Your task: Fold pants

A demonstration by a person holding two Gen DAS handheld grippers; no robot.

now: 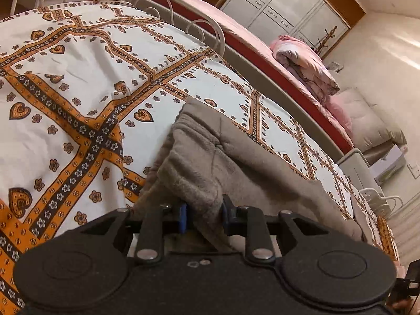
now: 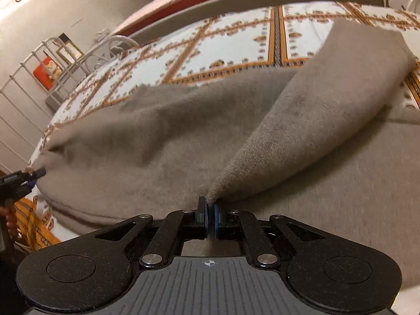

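Note:
Grey-brown fleece pants (image 1: pixel 210 155) lie on a bed with a white and orange patterned sheet (image 1: pixel 78 60). My left gripper (image 1: pixel 204 216) is shut on a thick bunch of the pants' edge, lifted off the sheet. In the right wrist view the pants (image 2: pixel 162 136) spread wide, and a raised fold (image 2: pixel 309 120) runs up to the right from my right gripper (image 2: pixel 210 216), which is shut on its corner. The left gripper (image 2: pixel 29 179) shows at the far left of that view, holding the pants' other end.
A white metal bed rail (image 1: pixel 207 34) runs along the far side, with a second bed (image 1: pixel 262 52) behind it bearing a rolled pink quilt (image 1: pixel 307 63). White wardrobes (image 1: pixel 283 5) stand at the back. A white rail (image 2: pixel 31 84) and a red box (image 2: pixel 47 72) stand at the left.

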